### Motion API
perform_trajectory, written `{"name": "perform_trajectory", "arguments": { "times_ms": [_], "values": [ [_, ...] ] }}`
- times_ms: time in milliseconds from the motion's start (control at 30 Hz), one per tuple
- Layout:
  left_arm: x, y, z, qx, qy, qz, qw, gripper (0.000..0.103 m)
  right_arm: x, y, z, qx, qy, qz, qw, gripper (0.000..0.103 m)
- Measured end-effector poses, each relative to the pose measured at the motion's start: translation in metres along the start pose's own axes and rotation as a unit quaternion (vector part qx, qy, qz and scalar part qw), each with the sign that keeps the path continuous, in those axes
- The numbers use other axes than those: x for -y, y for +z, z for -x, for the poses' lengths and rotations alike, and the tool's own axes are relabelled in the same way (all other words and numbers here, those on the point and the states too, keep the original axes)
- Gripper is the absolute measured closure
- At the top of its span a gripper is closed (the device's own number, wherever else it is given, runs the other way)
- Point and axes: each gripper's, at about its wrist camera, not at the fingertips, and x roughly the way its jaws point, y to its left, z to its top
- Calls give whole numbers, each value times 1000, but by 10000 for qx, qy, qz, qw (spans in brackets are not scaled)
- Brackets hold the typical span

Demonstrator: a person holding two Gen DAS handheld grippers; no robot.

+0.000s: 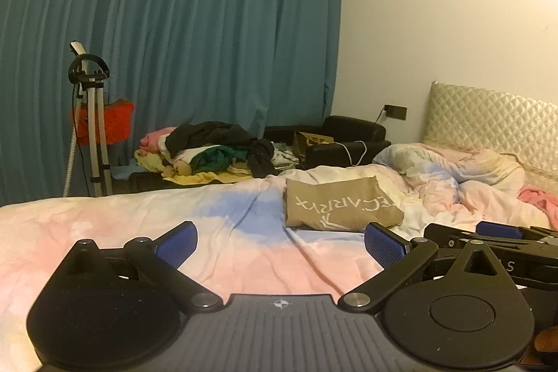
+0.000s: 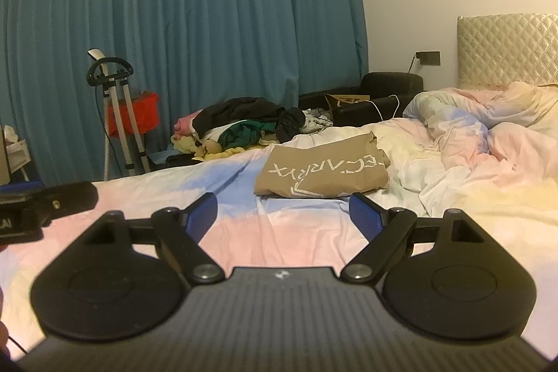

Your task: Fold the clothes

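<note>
- Both tongs, left tongs (image 1: 280, 244) and right tongs (image 2: 283, 215), are hovering wide and empty over the bed (image 1: 104, 232).
- Beyond them, the folded tan garment (image 2: 322, 169) is lying flat on the quilt.
- Unfolded clothes (image 1: 216, 149) are waiting in a pile past the bed's far edge.
- Risk: the right tongs are pointing at the tan garment; any low forward reach is likely to snag it, undoing its fold.

Bed (image 2: 244, 232) in front of me, covered by a pastel pink-blue-white sheet, flat near me. A folded tan garment (image 2: 322, 175) with white lettering lies on it mid-bed. I see a crumpled duvet (image 2: 470, 142) bunched toward the quilted headboard (image 2: 505, 47), right side.
</note>
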Motion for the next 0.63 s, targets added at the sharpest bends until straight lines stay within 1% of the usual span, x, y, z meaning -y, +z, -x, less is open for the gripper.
{"name": "perform_trajectory", "arguments": {
  "times_ms": [300, 633],
  "values": [
    [0, 0, -2, -38, 60, 51, 10000, 0, -3, -2, 0, 23, -71, 46, 10000, 19],
    [0, 1, 0, -29, 29, 97, 9999, 0, -2, -2, 0, 20, -102, 48, 9999, 19]
  ]
}}
